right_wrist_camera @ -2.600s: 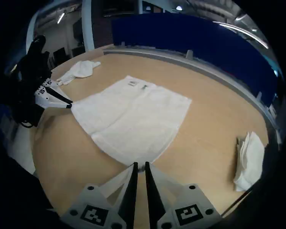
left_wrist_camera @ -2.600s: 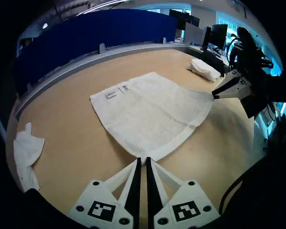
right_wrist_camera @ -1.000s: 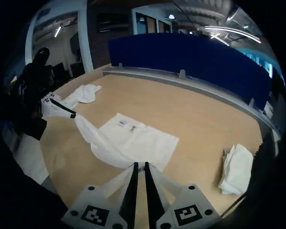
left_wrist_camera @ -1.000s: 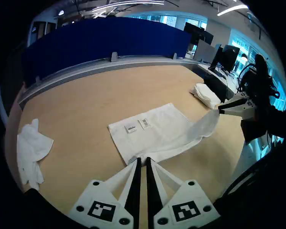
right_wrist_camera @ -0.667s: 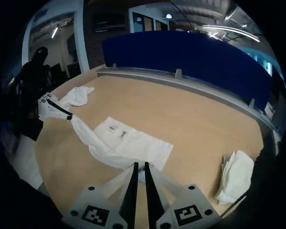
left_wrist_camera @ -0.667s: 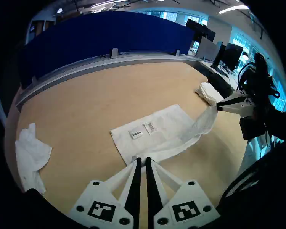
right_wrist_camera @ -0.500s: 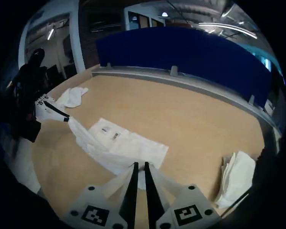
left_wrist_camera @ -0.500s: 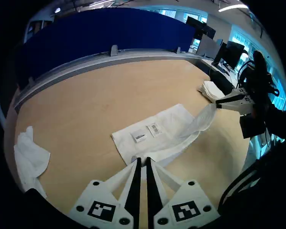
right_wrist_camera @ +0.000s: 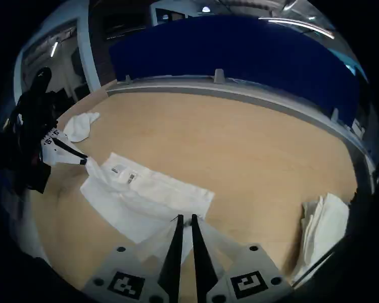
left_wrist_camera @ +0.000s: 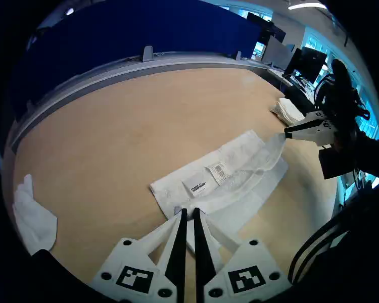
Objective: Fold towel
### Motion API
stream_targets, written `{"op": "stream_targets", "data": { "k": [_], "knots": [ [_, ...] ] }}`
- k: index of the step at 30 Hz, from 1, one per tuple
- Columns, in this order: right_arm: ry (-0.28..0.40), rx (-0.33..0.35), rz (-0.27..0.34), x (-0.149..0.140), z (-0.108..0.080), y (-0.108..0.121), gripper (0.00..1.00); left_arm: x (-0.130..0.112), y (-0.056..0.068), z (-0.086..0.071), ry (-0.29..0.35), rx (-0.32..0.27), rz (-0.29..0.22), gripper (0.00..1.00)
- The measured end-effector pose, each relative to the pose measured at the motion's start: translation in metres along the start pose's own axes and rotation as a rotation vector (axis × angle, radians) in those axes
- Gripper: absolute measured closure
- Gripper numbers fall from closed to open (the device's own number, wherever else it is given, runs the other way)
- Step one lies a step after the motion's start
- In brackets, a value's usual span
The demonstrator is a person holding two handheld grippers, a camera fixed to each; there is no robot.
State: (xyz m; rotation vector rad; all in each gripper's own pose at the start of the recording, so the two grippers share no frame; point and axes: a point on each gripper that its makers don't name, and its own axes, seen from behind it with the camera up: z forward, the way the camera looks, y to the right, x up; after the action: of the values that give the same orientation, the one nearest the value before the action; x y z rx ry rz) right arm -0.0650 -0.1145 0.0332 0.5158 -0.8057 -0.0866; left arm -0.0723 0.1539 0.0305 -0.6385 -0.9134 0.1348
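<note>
Towel (left_wrist_camera: 240, 169), white, on the wooden table (left_wrist_camera: 103, 131), partly doubled over. The lower layer lies flat, and the upper layer sags between two lifted corners. Two sewn labels (left_wrist_camera: 209, 179) face up near the middle of the cloth.

Left gripper (left_wrist_camera: 188, 212): fingers clenched on one towel corner, with cloth bunched at the tips. In the right gripper view it sits at the far left, tip on that same corner, which is raised off the table.

Right gripper (right_wrist_camera: 183, 218): fingers pinched together on the other corner, with cloth draped around them. In the left gripper view it is at the right edge and holds its corner up clear of the surface.

Crumpled cloth (left_wrist_camera: 33, 222), white, near the table's left edge, well apart from the towel. Stack of folded cloths (right_wrist_camera: 323, 227) at the opposite side. Blue partition (left_wrist_camera: 129, 35) along the far rim of the table. Monitors (left_wrist_camera: 305, 60) beyond it, at the right.
</note>
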Motion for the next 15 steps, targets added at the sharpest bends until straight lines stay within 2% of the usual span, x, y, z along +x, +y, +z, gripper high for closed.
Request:
{"op": "stream_targets", "data": {
  "k": [9,15],
  "knots": [
    [-0.003,-0.002,0.004,-0.001,0.016,0.001,0.88,0.005,-0.008,0.015,0.018,0.006,0.009,0.90],
    [-0.006,-0.018,0.007,0.001,0.025,0.008,0.88,0.004,-0.015,0.023,0.005,0.010,0.001,0.90]
  ]
}}
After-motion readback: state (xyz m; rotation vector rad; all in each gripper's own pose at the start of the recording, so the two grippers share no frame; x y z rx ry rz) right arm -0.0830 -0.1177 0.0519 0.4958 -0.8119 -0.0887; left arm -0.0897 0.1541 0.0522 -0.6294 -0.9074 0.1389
